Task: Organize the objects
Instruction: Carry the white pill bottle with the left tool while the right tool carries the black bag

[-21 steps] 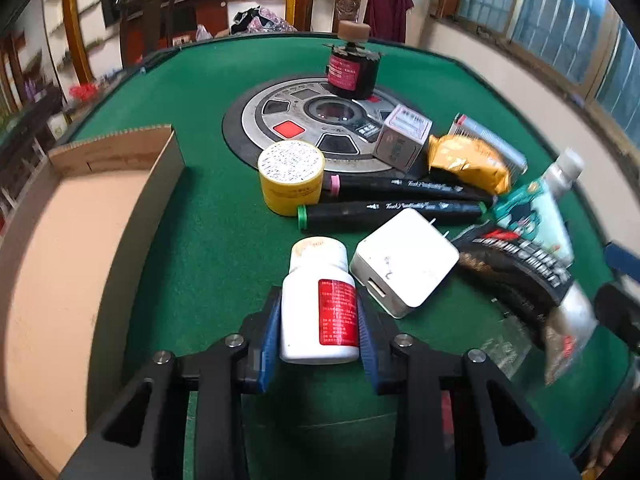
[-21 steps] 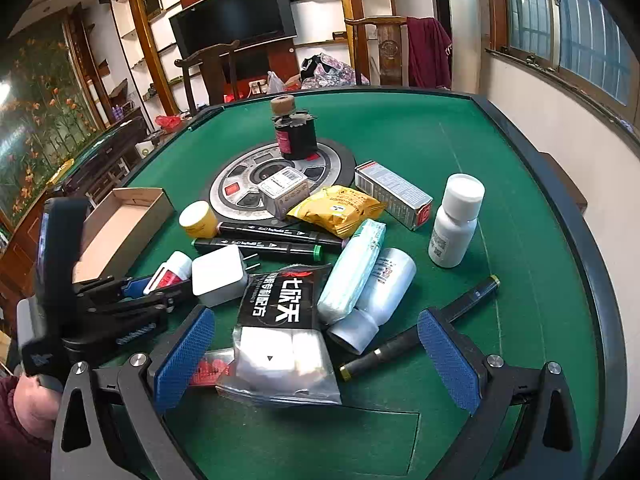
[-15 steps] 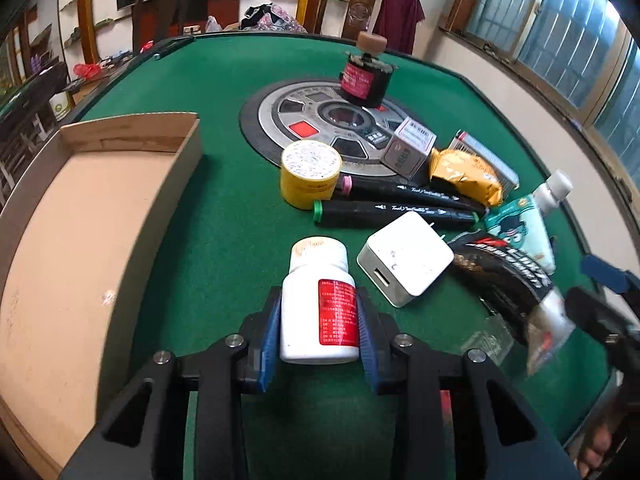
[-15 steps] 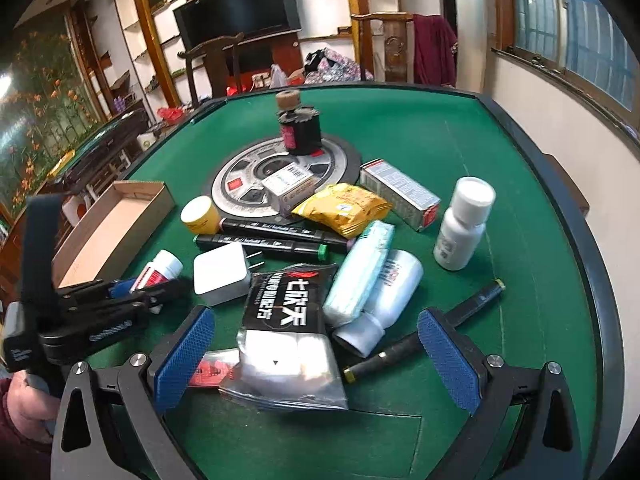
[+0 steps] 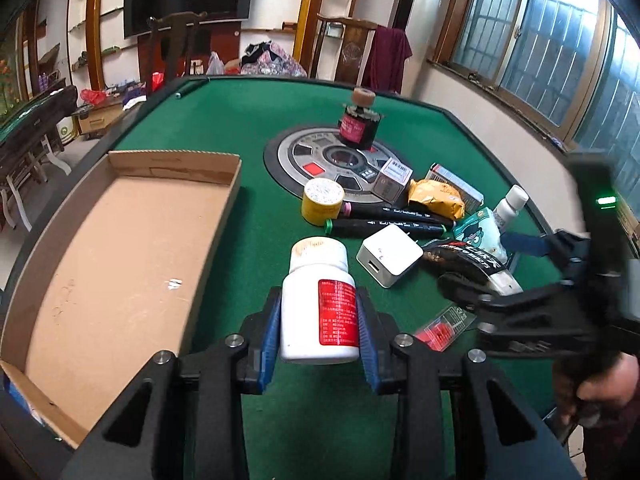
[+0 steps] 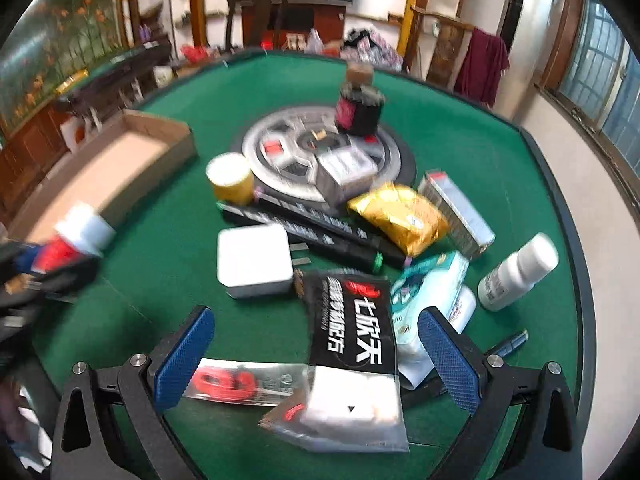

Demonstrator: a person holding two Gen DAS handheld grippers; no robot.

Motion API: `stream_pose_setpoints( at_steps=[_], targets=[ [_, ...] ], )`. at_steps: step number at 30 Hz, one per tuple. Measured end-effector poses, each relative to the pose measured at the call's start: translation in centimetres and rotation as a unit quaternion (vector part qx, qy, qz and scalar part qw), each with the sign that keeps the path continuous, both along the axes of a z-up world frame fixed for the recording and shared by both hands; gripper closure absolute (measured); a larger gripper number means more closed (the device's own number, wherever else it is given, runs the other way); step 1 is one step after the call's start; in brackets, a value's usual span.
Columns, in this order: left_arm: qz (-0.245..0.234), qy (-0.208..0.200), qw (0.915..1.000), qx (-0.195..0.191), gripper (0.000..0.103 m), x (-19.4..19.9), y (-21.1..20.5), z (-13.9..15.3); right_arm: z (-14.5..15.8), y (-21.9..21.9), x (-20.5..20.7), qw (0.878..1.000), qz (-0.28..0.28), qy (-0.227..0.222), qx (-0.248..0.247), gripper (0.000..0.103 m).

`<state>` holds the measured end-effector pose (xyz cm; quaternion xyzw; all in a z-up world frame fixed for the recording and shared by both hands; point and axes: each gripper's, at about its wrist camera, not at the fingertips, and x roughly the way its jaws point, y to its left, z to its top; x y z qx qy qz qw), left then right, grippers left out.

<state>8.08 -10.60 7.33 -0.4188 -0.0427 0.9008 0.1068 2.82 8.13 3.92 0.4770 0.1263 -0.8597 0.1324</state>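
Left wrist view shows my left gripper with its jaws pinching the white pill bottle by its sides, the bottle upright at lower centre and, as I judge it, lifted clear of the green counter. The cardboard box lies open at the left of the frame, just beside the bottle. I take this as the carrying step: next I should swing left over the box wall, lower, and let go. In the right wrist view my right gripper has its jaws spread wide and holds nothing, hovering over the black sachet at lower centre, with the white charger just above and to the left of it.
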Motion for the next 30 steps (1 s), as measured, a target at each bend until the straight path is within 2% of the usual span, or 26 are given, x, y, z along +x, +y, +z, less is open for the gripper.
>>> stream_pose_setpoints(
  at_steps=[3,4,6,8,10,13,17,21,30],
  targets=[
    [-0.004,0.003,1.0,0.0,0.07,0.3,-0.2,0.1,-0.9,0.2,-0.7,1.0,-0.012,0.0,0.006,0.002],
    [-0.005,0.003,1.0,0.002,0.07,0.3,-0.2,0.0,-0.9,0.1,-0.8,1.0,-0.01,-0.002,0.006,0.006],
    [-0.007,0.0,0.9999,0.008,0.07,0.3,-0.2,-0.1,-1.1,-0.4,-1.2,1.0,-0.006,-0.006,0.015,0.017],
    [-0.007,0.0,0.9999,0.011,0.07,0.4,-0.4,-0.2,-1.9,-0.9,-1.7,0.999,-0.01,-0.024,0.041,0.036],
    [-0.005,0.003,0.9999,0.012,0.07,0.5,-0.7,-0.3,-2.8,-1.0,-2.1,0.997,-0.013,-0.04,0.061,0.049],
    [0.001,0.008,0.9999,0.015,0.07,0.8,-1.2,-0.2,-3.1,-0.5,-2.2,0.997,-0.019,-0.053,0.048,0.052],
    [0.004,0.009,0.9997,0.021,0.07,1.0,-1.7,-0.1,-2.3,1.0,-2.1,0.997,-0.042,-0.056,-0.013,0.058],
    [0.007,0.014,0.9996,0.024,0.07,1.5,-2.2,0.2,-0.8,1.8,-0.9,0.997,-0.053,-0.044,-0.044,0.06],
    [0.014,0.029,0.9981,0.053,0.07,2.3,-4.8,2.5,5.7,1.7,1.9,0.992,-0.043,0.008,-0.117,0.06]
  ],
)
